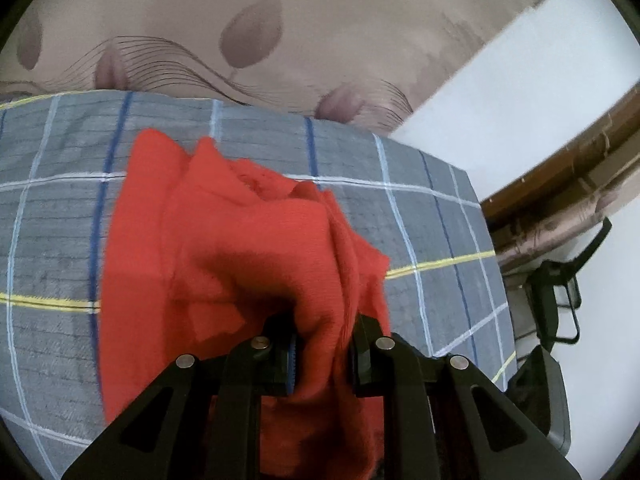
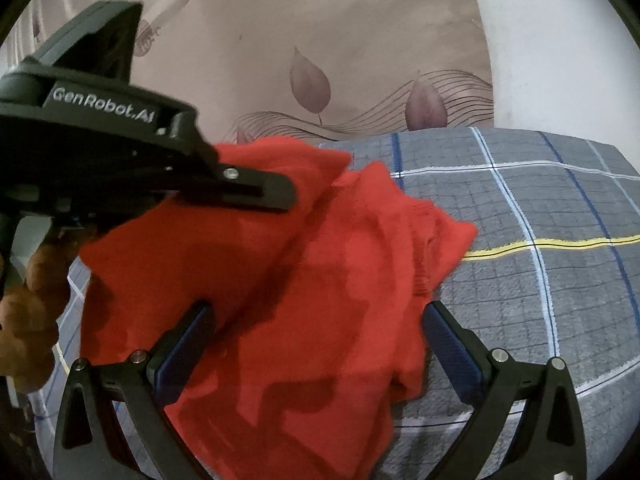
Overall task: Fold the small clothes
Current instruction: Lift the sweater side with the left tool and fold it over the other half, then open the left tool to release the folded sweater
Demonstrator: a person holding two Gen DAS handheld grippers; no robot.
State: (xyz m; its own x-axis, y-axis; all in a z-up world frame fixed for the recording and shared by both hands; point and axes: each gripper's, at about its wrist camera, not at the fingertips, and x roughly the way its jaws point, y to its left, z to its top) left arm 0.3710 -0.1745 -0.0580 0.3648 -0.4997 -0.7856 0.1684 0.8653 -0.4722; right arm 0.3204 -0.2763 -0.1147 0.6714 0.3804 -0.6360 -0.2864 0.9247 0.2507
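In the left wrist view, the left gripper (image 1: pixel 322 354) is nearly closed and pinches a thick bunch of the red cloth (image 1: pixel 224 248). The cloth is squeezed between its two fingers. Most of the cloth hangs from that pinch and spreads out over the checked blanket (image 1: pixel 52 216) below. The far edge of the cloth is rumpled and stands up in little peaks. Behind the blanket is a brown wall cover (image 1: pixel 320 20) with leaf shapes on it.

In the right wrist view, the right gripper (image 2: pixel 316 344) has its fingers spread wide apart. The red cloth (image 2: pixel 320 280) lies between them, but the blue pads (image 2: pixel 182 356) do not press on it, so this gripper holds nothing. The left gripper (image 2: pixel 276 194) reaches in from the left side, just over the cloth, and the hand (image 2: pixel 28 312) that carries it shows at the left edge. The cloth sits in a lumpy heap near the left part of the checked blanket (image 2: pixel 540 300).

Things could go wrong from here. The left gripper has a fat wad, not one clean edge, so the fold may come out crooked and bunched. The cloth could also slip from the pinch if it is pulled fast. If the right gripper closes where it is, it may grab many layers at once.
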